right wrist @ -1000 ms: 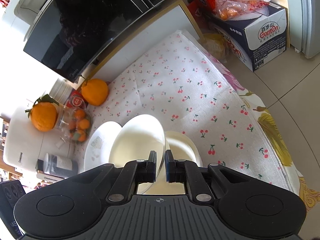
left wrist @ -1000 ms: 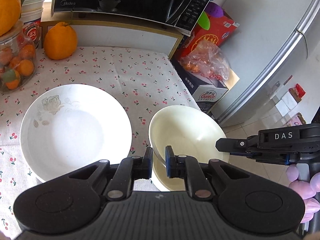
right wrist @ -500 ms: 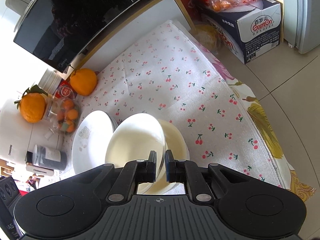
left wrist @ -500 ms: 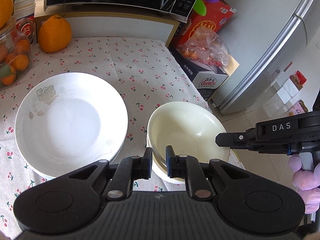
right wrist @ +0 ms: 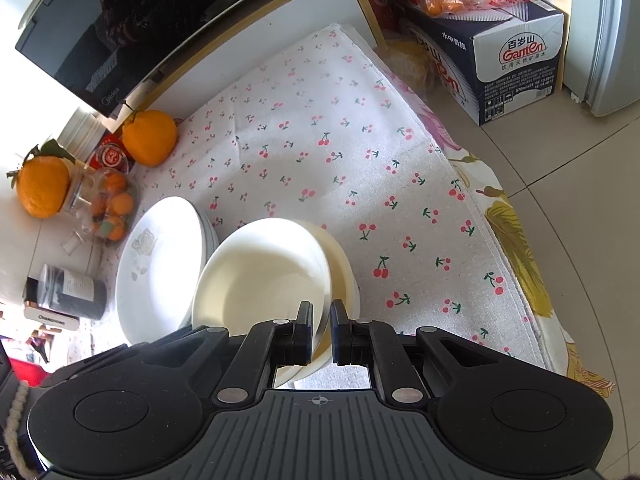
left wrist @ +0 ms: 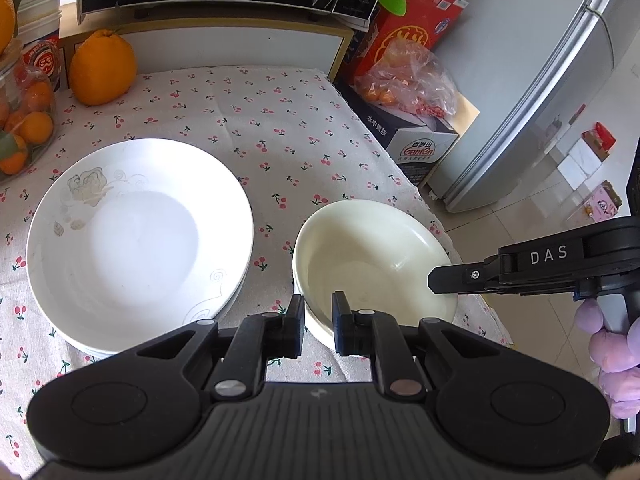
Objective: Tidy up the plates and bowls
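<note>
Presently both tongs are clamped on the rim of the same cream bowl (left wrist: 372,264): the left tongs (left wrist: 316,322) pinch its near edge, and the right tongs (right wrist: 321,330) pinch the rim on the side toward the worktop's right edge. That bowl sits in or just above a stack of like bowls (right wrist: 345,276), tilted slightly rather than nested flat; whether it rests fully on the one beneath cannot be told. The stack stands near the front right corner of the worktop (left wrist: 280,128), close to its right edge, with bare floor directly below. A stack of white plates (left wrist: 136,240) lies just beside it, toward the left edge, apart from the bowls. Risks noted: the grip on each side is a thin pinch on glazed rim, so uneven lowering by the two hands could twist the bowl out of one pair of tongs. If released while tilted, the bowl may rock or slide toward the right edge, and the soft cloth (right wrist: 320,152) offers little restraint. A sideways nudge could also knock the rim against the plates.
</note>
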Demonstrator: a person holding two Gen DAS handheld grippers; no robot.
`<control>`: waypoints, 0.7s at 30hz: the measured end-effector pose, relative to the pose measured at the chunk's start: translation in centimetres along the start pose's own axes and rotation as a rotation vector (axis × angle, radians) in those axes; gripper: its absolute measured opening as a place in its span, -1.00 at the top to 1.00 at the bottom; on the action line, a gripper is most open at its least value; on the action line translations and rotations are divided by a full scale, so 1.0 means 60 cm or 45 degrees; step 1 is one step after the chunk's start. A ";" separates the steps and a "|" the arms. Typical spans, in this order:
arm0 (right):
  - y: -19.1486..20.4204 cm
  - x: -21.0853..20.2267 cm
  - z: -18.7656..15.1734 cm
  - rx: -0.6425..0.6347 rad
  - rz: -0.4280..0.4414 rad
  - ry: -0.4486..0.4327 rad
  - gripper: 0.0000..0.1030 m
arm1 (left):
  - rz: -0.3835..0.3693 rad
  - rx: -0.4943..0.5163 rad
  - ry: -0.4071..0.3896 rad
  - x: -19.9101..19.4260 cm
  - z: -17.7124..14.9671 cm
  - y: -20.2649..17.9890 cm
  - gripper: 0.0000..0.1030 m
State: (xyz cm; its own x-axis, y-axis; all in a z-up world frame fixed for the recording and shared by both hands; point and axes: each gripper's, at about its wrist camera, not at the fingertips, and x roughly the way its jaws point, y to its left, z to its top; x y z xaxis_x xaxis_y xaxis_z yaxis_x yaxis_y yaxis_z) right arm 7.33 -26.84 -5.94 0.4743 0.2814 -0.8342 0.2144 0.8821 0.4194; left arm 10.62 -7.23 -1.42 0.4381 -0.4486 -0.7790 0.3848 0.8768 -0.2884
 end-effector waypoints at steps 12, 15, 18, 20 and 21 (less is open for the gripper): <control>0.007 0.007 -0.003 -0.072 -0.053 0.009 0.80 | 0.018 0.040 0.002 0.006 0.000 -0.006 0.75; 0.010 0.008 -0.004 -0.088 -0.063 0.008 0.78 | 0.022 0.050 0.002 0.006 -0.001 -0.006 0.75; 0.012 0.009 -0.004 -0.100 -0.067 0.006 0.76 | 0.027 0.062 0.000 0.006 -0.002 -0.009 0.75; 0.013 0.009 -0.004 -0.109 -0.070 0.004 0.75 | 0.030 0.073 0.001 0.006 -0.002 -0.008 0.74; 0.014 0.009 -0.004 -0.113 -0.071 0.003 0.75 | 0.031 0.079 0.001 0.006 -0.003 -0.009 0.74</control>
State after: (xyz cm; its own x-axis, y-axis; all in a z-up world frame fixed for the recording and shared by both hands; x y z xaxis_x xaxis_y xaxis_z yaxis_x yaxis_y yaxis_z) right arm 7.55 -25.87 -6.14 0.4616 0.2316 -0.8563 0.1637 0.9265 0.3388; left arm 10.46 -7.82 -1.64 0.4476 -0.4272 -0.7856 0.4239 0.8749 -0.2342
